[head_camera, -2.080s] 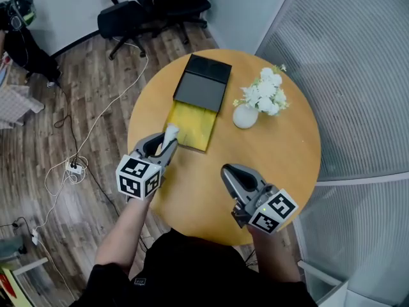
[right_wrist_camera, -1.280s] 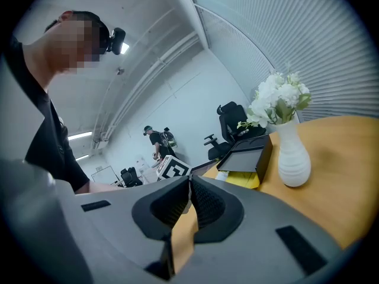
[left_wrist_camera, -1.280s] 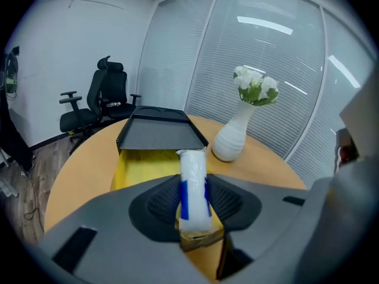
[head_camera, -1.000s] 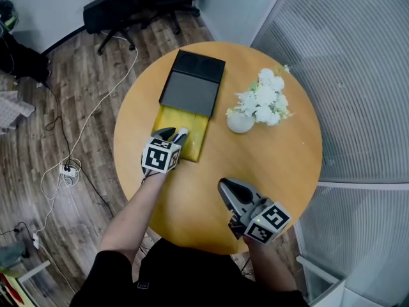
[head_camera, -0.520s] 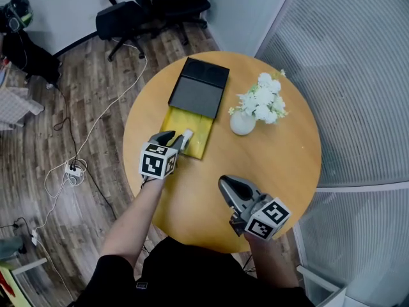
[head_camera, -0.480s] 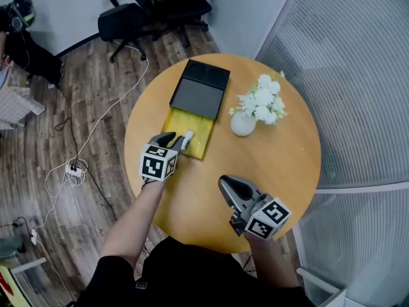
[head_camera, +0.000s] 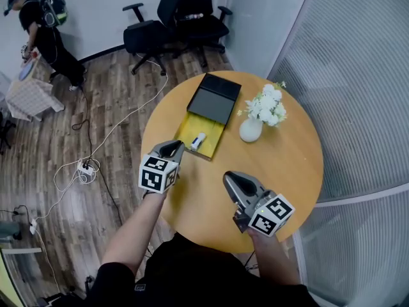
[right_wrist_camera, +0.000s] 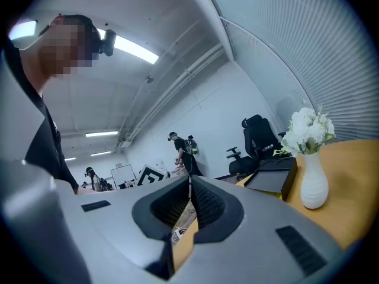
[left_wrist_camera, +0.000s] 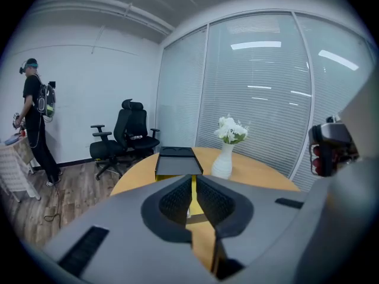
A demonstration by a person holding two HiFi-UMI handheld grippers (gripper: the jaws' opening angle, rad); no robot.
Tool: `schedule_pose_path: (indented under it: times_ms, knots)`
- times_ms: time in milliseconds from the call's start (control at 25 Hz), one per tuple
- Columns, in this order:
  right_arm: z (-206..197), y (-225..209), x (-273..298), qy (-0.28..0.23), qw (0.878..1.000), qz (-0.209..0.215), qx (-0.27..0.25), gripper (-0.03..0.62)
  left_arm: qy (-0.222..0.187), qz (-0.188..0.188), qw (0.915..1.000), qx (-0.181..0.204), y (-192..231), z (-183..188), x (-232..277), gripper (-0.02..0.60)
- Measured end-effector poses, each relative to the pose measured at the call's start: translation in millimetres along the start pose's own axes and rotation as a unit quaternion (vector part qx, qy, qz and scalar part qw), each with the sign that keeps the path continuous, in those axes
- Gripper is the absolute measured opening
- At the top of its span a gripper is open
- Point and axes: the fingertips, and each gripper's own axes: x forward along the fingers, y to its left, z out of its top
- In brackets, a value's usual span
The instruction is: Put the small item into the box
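The box lies open at the far left of the round table: a black lid (head_camera: 216, 98) and, nearer me, its yellow tray (head_camera: 188, 128). The small white item (head_camera: 198, 141) lies inside the tray, free of either gripper. My left gripper (head_camera: 173, 149) hovers just short of the tray's near edge; its jaws are closing with nothing between them. In the left gripper view the left gripper (left_wrist_camera: 192, 189) shows only a thin slit, with the black lid (left_wrist_camera: 176, 163) beyond. My right gripper (head_camera: 235, 182) is shut and empty over the table's near side; the right gripper (right_wrist_camera: 189, 197) points past the table edge.
A white vase (head_camera: 250, 130) of white flowers (head_camera: 267, 105) stands right of the box. Black office chairs (head_camera: 167, 25) and floor cables (head_camera: 86, 166) lie beyond the table's left edge. A person (head_camera: 45, 27) stands far left. A blinds-covered glass wall (head_camera: 358, 94) curves round the right.
The white item has left my left gripper and now lies in the yellow tray. That gripper has drawn back toward me and its jaws have closed. The right gripper has barely moved.
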Motion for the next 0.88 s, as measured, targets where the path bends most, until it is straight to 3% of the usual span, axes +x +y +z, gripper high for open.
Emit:
schedule_pose_path:
  times_ms: [360,600,880]
  knots:
    - [17,36,-9,-0.014,0.998,0.040,-0.041,0.038,-0.057,0.029,0.9979,-0.003,-19,17,-66,0.023]
    - [39,50,-2,-0.034,0.997,0.036,-0.056,0.038,-0.093,0.019,0.9954,0.013,-26,45,-114,0.021]
    - [50,67,21,-0.046,0.995,0.034,-0.084,0.037,-0.130,0.018,0.9913,0.014,-5,59,-158,0.021]
